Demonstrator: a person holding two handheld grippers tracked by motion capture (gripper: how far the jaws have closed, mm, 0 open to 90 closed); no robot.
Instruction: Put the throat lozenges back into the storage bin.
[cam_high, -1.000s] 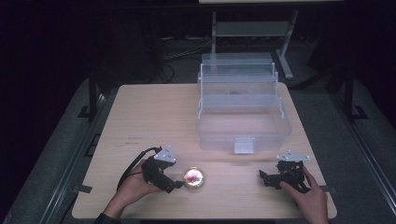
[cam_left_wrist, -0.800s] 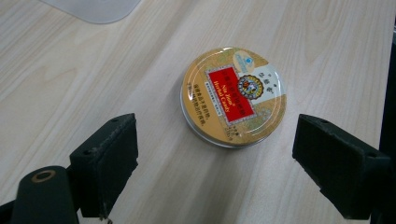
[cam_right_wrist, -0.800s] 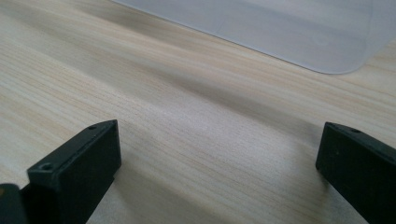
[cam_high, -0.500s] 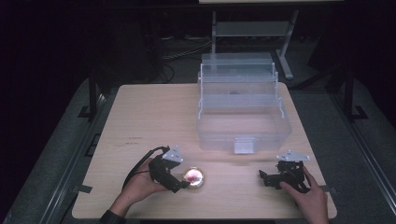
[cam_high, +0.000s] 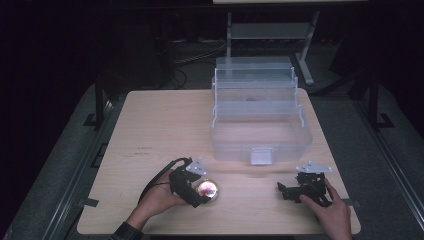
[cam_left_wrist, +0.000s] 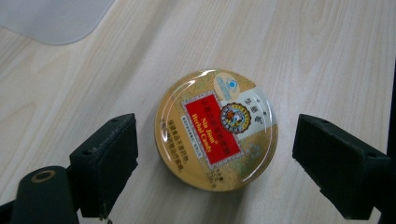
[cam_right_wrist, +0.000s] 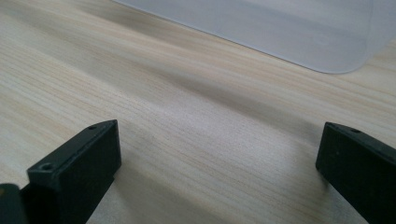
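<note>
Candy tin (cam_left_wrist: 216, 129): a round gold tin with a red label is lying flat on the wooden surface (cam_high: 165, 125), near its front edge, well apart from the clear plastic box (cam_high: 260, 115).
Left tongs (cam_left_wrist: 215, 158): they are standing wide, one jaw on each side of the tin, with a gap showing on both sides; neither pad is touching it.
What has changed: over the last second the left tongs (cam_high: 200, 189) have been moving in from the left, and they are now bracketing the tin instead of sitting beside it.
What that means: the approach is looking finished, so closing on the tin's rim is likely the step in hand; the tin is sitting a little nearer the left jaw, so it may be sliding slightly as the jaws close.
Right tongs (cam_right_wrist: 217, 163): they are resting wide over bare wood, holding nothing, at the front right of the surface.
Box: it is standing open toward the person, lid raised, probably waiting to receive the tin.
</note>
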